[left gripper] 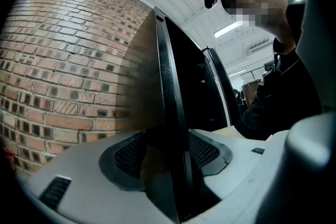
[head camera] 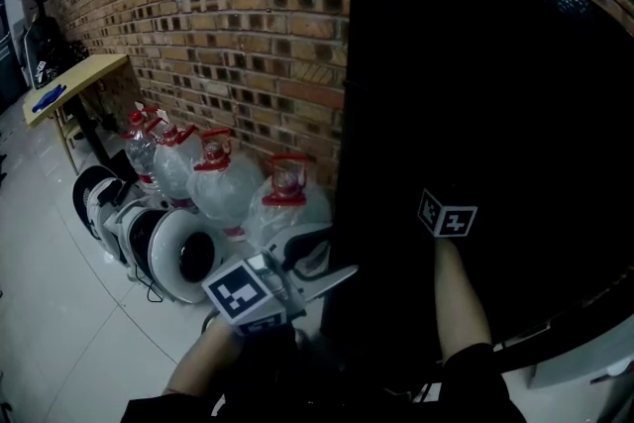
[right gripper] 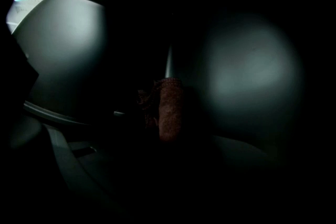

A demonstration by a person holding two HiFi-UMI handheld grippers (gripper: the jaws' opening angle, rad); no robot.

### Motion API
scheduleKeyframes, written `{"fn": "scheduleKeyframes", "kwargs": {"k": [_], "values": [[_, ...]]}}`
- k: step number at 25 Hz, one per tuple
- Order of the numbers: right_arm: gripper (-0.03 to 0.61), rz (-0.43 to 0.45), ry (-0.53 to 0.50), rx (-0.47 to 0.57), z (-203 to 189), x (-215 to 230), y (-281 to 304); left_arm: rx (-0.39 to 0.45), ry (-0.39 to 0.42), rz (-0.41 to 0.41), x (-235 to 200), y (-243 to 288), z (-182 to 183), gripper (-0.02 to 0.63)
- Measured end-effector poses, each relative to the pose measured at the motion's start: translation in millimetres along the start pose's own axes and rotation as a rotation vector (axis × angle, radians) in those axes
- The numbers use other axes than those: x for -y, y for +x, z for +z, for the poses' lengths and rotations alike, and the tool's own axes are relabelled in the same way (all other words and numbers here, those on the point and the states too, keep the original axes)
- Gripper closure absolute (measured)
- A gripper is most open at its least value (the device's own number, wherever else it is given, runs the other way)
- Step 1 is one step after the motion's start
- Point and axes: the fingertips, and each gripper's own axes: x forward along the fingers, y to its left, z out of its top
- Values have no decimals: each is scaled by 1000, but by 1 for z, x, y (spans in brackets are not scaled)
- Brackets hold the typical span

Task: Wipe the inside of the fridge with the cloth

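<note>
The tall black fridge (head camera: 475, 94) fills the right of the head view, dark all over. My left gripper (head camera: 332, 270) reaches in from the lower middle and is shut on the fridge door's left edge. In the left gripper view, that thin black door edge (left gripper: 170, 86) runs up from between the jaws of the left gripper (left gripper: 168, 170). The right gripper's marker cube (head camera: 446, 215) shows against the fridge's black surface; its jaws are lost in the dark. In the right gripper view, the right gripper (right gripper: 168, 128) is shut on a reddish-brown cloth (right gripper: 169, 105) in front of dim grey surfaces.
A brick wall (head camera: 228, 15) stands behind the fridge. Several large water jugs (head camera: 223, 188) with red caps stand at its foot, with round white devices (head camera: 183, 253) beside them on the pale floor. A wooden table (head camera: 74, 79) stands far left.
</note>
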Motion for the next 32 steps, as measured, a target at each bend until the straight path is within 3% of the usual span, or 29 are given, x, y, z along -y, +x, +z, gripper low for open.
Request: {"fn": "scheduleKeyframes", "kwargs": {"k": [6, 9, 14, 20, 22, 27, 32], "values": [[500, -3, 16, -1, 4, -2, -18, -1, -13, 21, 0, -1, 0, 367], [500, 67, 45, 46, 17, -19, -53, 4, -41, 19, 1, -2, 0, 367], [500, 269, -11, 22, 13, -65, -114, 2, -80, 11, -1, -5, -4, 367], [500, 631, -278, -97, -24, -148, -186, -3, -97, 22, 0, -4, -5, 367], [500, 709, -346, -133, -32, -168, -194, 0, -107, 22, -1, -3, -4, 367], [500, 685, -423, -222, -46, -180, -163, -6, -113, 19, -2, -4, -6, 367], [500, 630, -355, -248, -47, -165, -137, 0, -110, 8, 0, -10, -3, 367]]}}
